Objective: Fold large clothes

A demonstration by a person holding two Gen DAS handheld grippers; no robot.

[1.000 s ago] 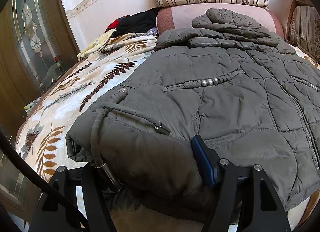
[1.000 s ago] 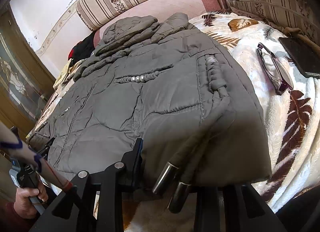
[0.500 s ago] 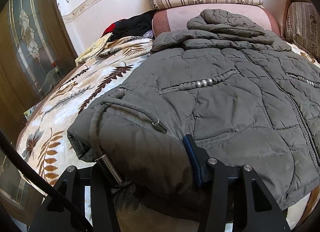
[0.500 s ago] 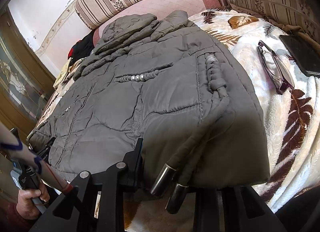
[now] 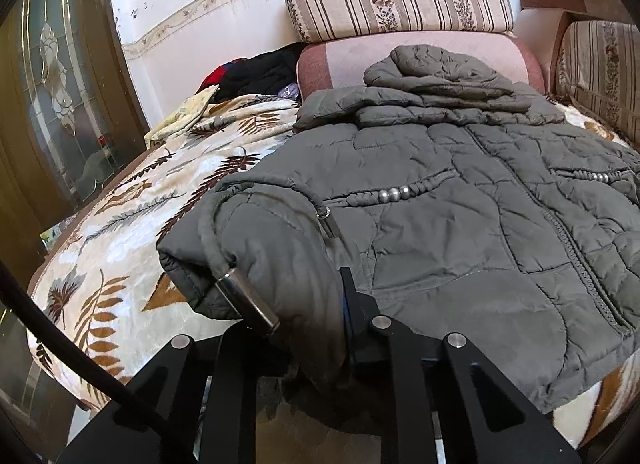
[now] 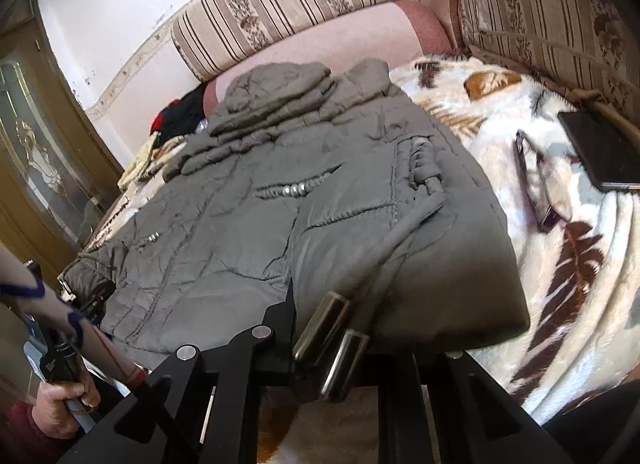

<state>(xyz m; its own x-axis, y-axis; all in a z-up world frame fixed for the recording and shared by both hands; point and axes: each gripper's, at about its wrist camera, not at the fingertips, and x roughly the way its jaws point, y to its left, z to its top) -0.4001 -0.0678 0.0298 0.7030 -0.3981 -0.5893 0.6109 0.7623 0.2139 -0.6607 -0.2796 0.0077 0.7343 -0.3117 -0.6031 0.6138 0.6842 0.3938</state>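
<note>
Left gripper (image 5: 304,312) nearly closed, jaws just been closing, pinching the near left hem corner of the grey-green puffer jacket (image 5: 460,224), with a metal cord end (image 5: 248,300) lying just beside the fingers. Right gripper (image 6: 352,328) same deal: jaws just been closing, clamped on the near right hem corner, two metal cord tips (image 6: 332,340) dangling right there. Jacket spread flat, front up, on the leaf-print blanket (image 5: 120,232), hood bunched up against the pink bolster (image 5: 420,56). Glasses (image 6: 536,184) and a phone (image 6: 600,152) further right on the blanket.
</note>
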